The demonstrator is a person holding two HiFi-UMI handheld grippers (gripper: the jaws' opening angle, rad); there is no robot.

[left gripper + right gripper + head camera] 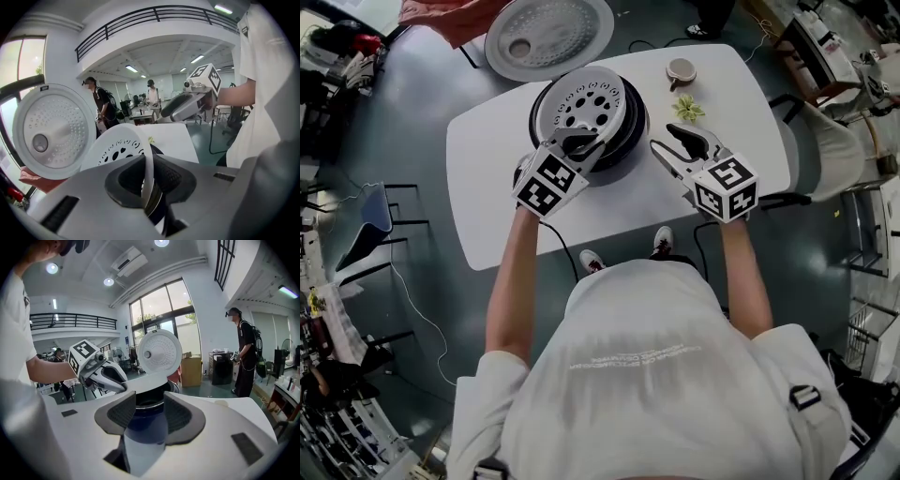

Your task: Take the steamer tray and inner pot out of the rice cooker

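risk: steamer tray (581,108), tilted above the rice cooker (635,128), hangs by one rim edge pinched in the left gripper (579,143)'s closed jaws; thin grip could slip, dropping it back. right gripper (662,138), jaws apart and empty, beside the cooker.

A large lab hall, with mezzanine railing (154,13), cluttered workbenches (821,42) and cables (420,307) across the floor (422,131)
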